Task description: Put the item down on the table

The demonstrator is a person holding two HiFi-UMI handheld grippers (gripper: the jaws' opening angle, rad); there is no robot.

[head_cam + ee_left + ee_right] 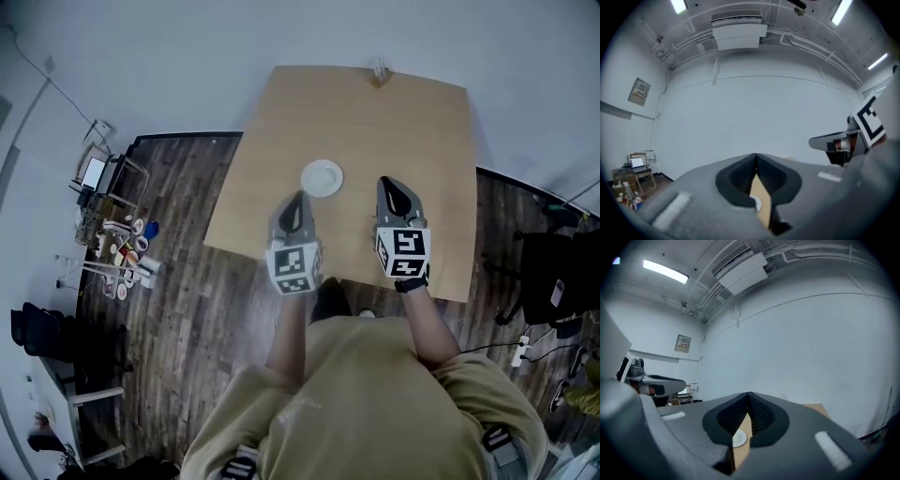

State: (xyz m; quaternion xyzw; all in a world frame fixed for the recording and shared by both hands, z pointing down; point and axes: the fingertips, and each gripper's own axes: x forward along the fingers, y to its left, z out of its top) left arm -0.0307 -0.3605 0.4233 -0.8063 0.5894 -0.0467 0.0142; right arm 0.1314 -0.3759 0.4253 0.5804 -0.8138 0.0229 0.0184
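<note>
Wood table [441,187] w/ round white plate [322,177] flat; L gripper [300,198] & R gripper [386,183] both closed, empty.

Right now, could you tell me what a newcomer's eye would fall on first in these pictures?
Probably the small white plate, alone near the middle of the wooden table. Next, the left gripper and right gripper, both shut and empty, held above the table's near half.

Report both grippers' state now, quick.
Left gripper: shut, holding nothing.
Right gripper: shut, holding nothing.
</note>
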